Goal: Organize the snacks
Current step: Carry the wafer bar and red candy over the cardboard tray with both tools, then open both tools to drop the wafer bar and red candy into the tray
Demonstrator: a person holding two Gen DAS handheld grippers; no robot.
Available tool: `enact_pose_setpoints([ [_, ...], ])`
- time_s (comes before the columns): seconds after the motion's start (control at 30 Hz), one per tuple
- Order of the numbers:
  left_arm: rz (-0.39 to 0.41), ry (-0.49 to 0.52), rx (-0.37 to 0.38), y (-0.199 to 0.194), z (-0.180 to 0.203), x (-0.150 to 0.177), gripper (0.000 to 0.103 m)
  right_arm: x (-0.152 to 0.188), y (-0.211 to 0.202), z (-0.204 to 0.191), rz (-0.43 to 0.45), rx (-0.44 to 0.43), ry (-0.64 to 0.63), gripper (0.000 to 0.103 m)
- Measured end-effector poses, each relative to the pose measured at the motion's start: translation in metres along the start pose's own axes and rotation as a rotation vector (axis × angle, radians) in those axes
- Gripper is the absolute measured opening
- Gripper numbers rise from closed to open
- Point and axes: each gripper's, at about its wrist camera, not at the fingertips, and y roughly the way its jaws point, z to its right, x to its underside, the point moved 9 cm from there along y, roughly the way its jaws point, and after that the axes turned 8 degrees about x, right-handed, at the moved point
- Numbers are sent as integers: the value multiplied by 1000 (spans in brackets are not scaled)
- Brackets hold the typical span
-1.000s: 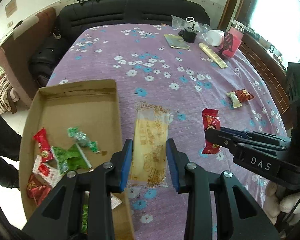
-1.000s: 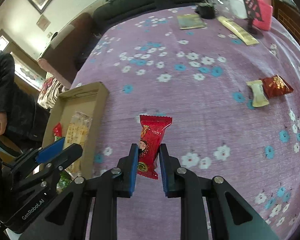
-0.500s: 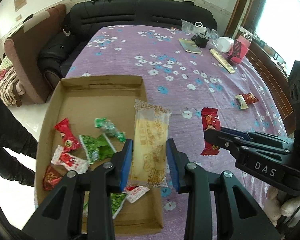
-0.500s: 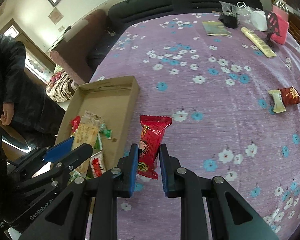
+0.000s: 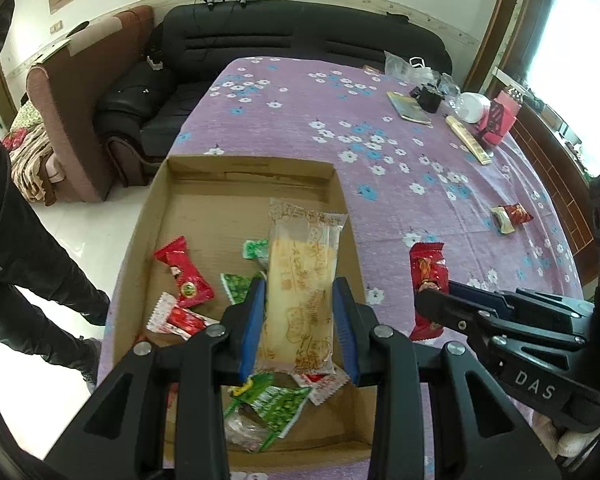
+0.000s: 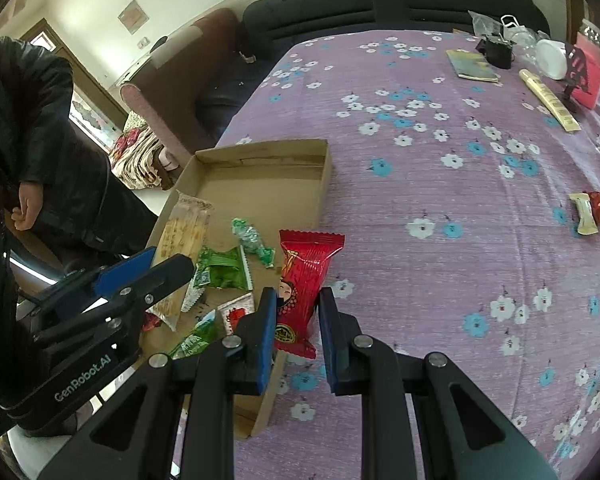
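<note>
My left gripper [image 5: 299, 294] is shut on a long pale yellow snack pack [image 5: 302, 280], held above the shallow cardboard box [image 5: 228, 184]. Several red and green snack packets [image 5: 188, 276] lie in that box. My right gripper [image 6: 298, 300] is shut on a red snack packet [image 6: 304, 276], hanging over the box's right wall [image 6: 326, 176]. In the left wrist view the right gripper [image 5: 432, 304] shows at the right with the red packet [image 5: 428, 268]. The right wrist view shows the left gripper [image 6: 156, 264] with the yellow pack [image 6: 184, 232].
A red packet and a cream one [image 6: 594, 210] lie together on the purple flowered tablecloth [image 6: 440, 200] at the right. A booklet [image 6: 470, 65], a long yellow pack [image 6: 550, 100], a pink stand and bags sit at the far end. A person in black [image 6: 32, 128] stands left of the box.
Both grippers have moved left with their packets. The yellow pack went from over the tablecloth to over the box, and the red packet reached the box's right wall.
</note>
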Motion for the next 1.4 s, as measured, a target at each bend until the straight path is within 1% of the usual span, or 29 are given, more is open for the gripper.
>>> enact_pose_setpoints([
  [0.33,-14,-37,-17,17,-36,-13,36,-11,15,-25,8,-5,-17,19],
  [0.53,-16,-49,-24,33,-55,-35,36,-28,37,-44,-3,-13,-39,19],
  [0.7,-39,-73,-32,52,-73,-44,36,-39,57,-57,-27,-19,-50,19],
  [1.0,-83,-95,-70,80,-100,-40,36,-42,100,-58,-110,-2,-26,19],
  [1.27,-108,-104,-78,92,-108,-35,36,-40,114,-56,-138,17,-30,19],
  [1.4,-106,-104,-81,92,-108,-36,39,-38,117,-55,-143,22,-32,19],
])
